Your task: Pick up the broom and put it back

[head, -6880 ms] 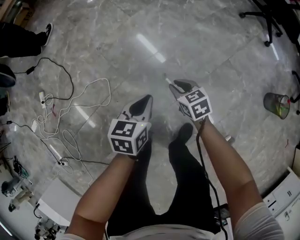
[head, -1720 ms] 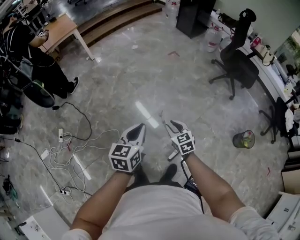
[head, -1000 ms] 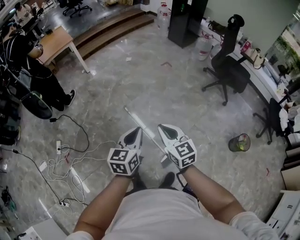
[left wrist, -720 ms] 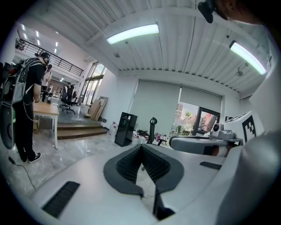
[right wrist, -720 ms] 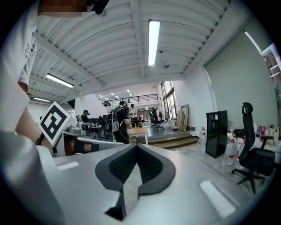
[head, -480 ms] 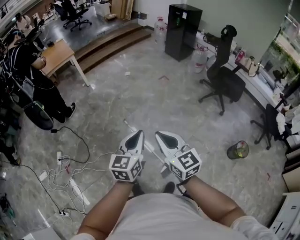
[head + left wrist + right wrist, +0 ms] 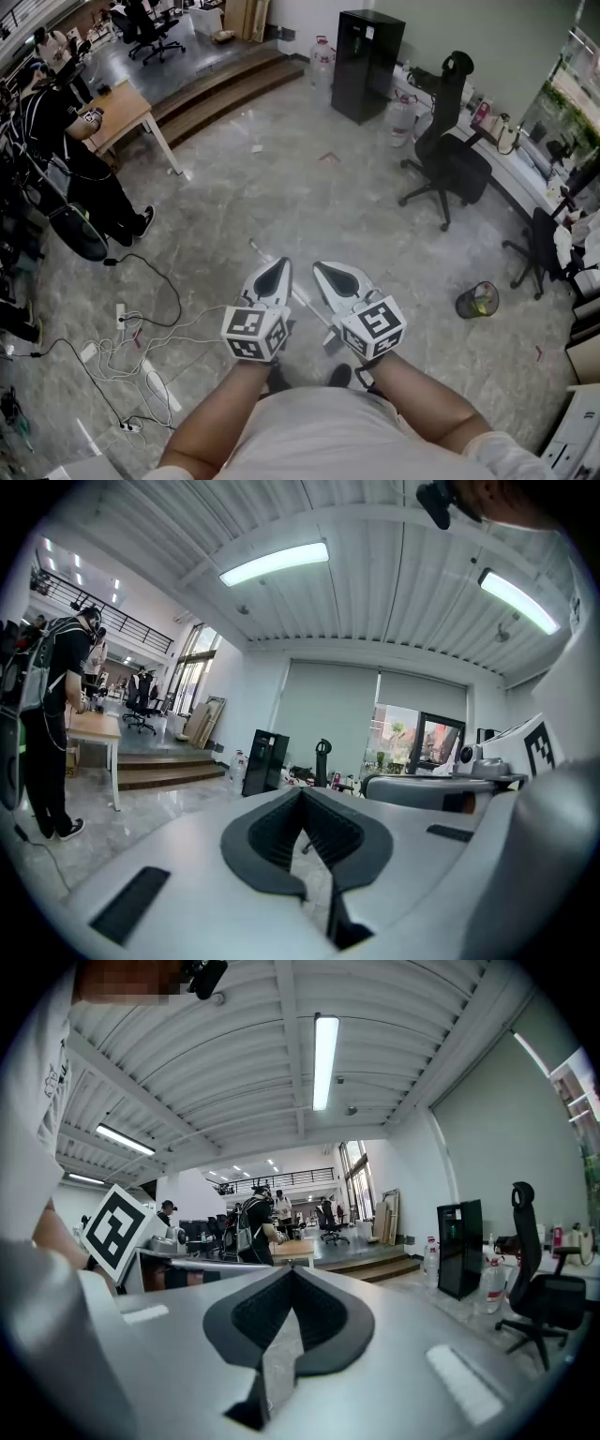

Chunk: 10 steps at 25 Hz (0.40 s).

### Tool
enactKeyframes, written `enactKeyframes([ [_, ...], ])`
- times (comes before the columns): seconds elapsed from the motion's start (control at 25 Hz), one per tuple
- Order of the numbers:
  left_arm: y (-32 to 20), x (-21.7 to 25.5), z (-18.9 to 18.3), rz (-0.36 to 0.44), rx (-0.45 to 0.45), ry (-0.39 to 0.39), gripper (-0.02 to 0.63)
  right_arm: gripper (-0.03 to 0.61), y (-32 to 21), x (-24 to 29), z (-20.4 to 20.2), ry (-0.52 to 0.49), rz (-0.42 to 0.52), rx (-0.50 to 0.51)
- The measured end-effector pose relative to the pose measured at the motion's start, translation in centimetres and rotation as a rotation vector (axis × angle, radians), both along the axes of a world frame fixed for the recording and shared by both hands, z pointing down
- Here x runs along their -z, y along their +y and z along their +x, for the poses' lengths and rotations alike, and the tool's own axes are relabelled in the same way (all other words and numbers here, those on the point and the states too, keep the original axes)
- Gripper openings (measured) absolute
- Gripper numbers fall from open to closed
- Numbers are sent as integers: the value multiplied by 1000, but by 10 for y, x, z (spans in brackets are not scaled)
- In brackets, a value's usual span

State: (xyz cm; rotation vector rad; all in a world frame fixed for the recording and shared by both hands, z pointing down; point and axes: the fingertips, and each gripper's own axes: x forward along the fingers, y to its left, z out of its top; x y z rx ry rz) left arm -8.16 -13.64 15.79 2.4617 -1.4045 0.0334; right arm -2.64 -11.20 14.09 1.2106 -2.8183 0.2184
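Observation:
A thin pale pole [image 7: 281, 277], the broom's handle as far as I can tell, appears to lie on the grey floor, slanting from upper left to lower right. Its near end [image 7: 328, 337] runs under my right gripper, just ahead of my feet. No brush head shows. My left gripper [image 7: 283, 263] hovers left of the pole, jaws shut and empty. My right gripper [image 7: 317, 267] hovers right of it, also shut with nothing held. The left gripper view shows its tips [image 7: 302, 794] meeting, with floor below. In the right gripper view the tips [image 7: 291, 1270] are closed too.
Loose cables and power strips [image 7: 131, 323] sprawl over the floor at the left. A mesh waste bin [image 7: 475, 300] stands to the right, office chairs [image 7: 450, 155] beyond it. A wooden table [image 7: 120, 108] with people beside it, steps [image 7: 220, 84] and a black cabinet [image 7: 368, 61] lie farther off.
Both grippers have risen from near the floor and come close together. The view has lifted and shows more of the room. The pole now shows between the grippers.

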Motion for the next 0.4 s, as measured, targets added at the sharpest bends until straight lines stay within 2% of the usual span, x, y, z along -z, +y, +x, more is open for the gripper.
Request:
enactKeyframes([
  [0.4,3,-2,5,-2,-6,1,5,2,2,2,5,-7,-1,-7],
])
